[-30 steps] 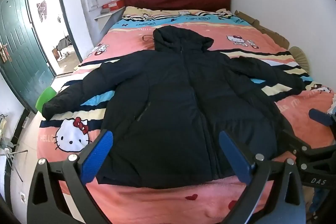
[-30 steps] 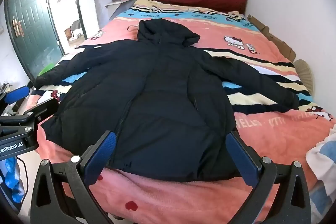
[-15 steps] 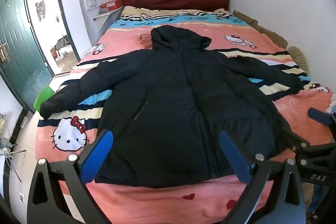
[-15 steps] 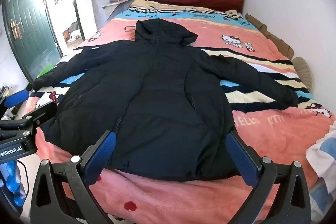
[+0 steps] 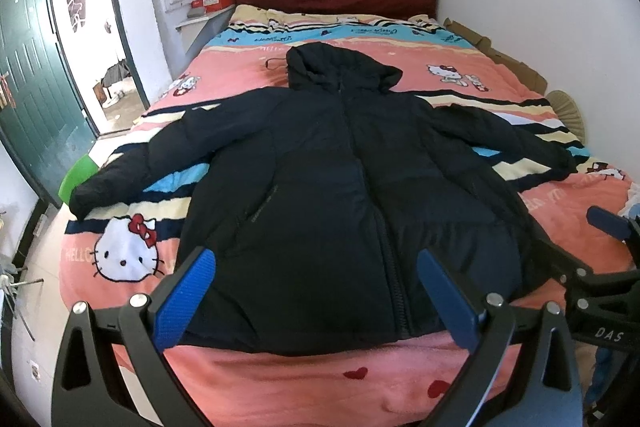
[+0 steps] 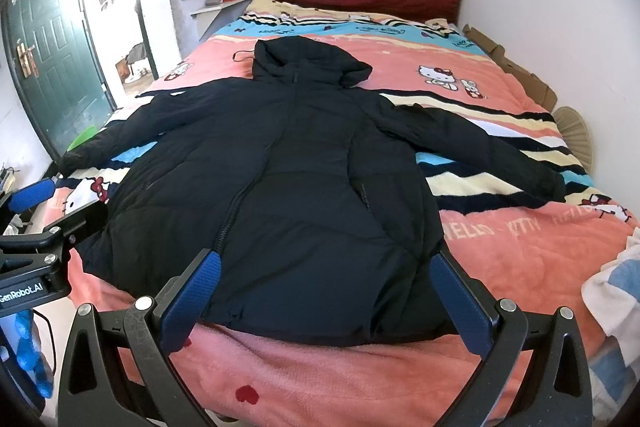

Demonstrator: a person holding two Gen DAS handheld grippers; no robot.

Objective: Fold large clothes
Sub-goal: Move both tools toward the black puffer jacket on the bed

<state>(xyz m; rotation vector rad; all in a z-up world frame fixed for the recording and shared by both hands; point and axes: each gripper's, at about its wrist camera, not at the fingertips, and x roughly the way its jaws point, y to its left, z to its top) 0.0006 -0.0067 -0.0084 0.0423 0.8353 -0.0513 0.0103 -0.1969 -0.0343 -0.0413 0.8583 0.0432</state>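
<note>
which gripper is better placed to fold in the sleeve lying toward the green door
Left. The left gripper hangs open over the jacket hem on the door side, nearer that sleeve. The right gripper, also open, sits toward the wall side.

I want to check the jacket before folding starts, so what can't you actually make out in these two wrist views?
- Back of the black jacket: it lies face up on the bed, both views.
- Hem corners: covered by the left gripper fingers in the left view, by the right gripper in the right view.
- White and blue cloth: cut off by the right view's edge.
- Pocket lettering: too small, left view.
</note>
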